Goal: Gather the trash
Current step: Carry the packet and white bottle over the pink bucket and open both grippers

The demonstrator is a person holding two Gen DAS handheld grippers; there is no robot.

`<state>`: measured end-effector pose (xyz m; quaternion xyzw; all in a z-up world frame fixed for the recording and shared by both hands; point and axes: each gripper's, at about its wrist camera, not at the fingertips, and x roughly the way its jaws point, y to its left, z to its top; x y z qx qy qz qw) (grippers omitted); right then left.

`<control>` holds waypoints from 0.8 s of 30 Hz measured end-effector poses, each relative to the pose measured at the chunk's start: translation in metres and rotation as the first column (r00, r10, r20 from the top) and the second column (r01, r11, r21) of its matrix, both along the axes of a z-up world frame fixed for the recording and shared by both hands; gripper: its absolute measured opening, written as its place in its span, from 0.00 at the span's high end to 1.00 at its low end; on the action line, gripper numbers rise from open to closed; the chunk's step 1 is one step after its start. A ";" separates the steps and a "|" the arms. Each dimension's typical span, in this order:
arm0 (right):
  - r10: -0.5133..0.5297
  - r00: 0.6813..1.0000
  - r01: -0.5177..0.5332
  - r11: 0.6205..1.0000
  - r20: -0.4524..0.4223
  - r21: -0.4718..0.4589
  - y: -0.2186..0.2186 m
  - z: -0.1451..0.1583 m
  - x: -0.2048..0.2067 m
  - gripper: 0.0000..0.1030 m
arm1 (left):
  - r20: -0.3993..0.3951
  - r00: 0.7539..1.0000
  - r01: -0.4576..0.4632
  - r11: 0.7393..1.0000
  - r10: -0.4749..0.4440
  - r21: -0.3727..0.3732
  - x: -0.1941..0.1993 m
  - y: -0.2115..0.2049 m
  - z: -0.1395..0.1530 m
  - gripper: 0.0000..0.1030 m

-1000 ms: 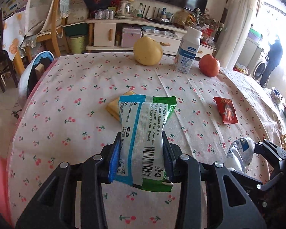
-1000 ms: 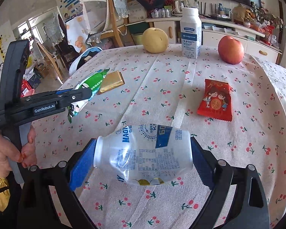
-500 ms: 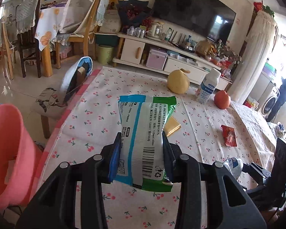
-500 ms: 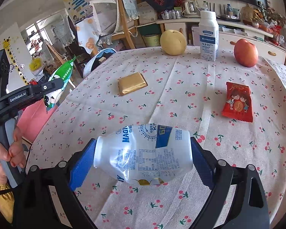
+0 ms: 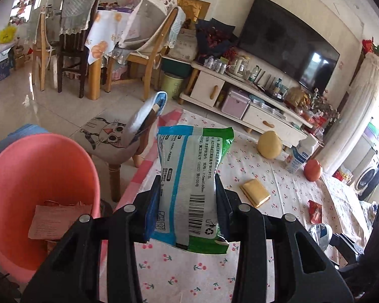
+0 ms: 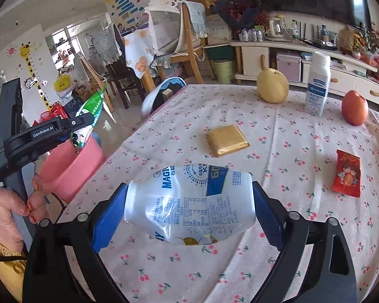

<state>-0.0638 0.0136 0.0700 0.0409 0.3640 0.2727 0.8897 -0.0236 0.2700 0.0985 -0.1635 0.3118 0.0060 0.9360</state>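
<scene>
Now my left gripper (image 5: 187, 197) clamps a blue-green wipes packet (image 5: 189, 176) beside the pink bin (image 5: 38, 176) off the table's edge; my right gripper (image 6: 189, 209) squeezes a crushed clear bottle (image 6: 189, 202) above the cherry-print tablecloth (image 6: 290, 151).

Left gripper (image 5: 187, 202) carried wrapper (image 5: 189, 176) off table (image 5: 179, 272), beside pink bin (image 5: 38, 176).

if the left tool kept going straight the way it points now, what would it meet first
Probably the cherry-print tablecloth near the table's edge, just past the wipes packet that the left tool grips; depth is unclear. The pink bin lies off to its left.
</scene>
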 end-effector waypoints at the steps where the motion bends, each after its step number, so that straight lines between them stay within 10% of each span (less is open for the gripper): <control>1: 0.018 1.000 -0.018 1.000 0.003 0.008 0.012 0.004 0.001 0.10 | 0.001 1.000 -0.018 1.000 0.018 -0.006 -0.001 0.007 0.001 0.61; 24: 0.401 0.915 -0.402 0.915 0.041 0.027 0.264 0.028 0.014 0.10 | -0.112 0.881 -0.467 0.882 0.459 -0.056 -0.036 0.185 -0.013 0.61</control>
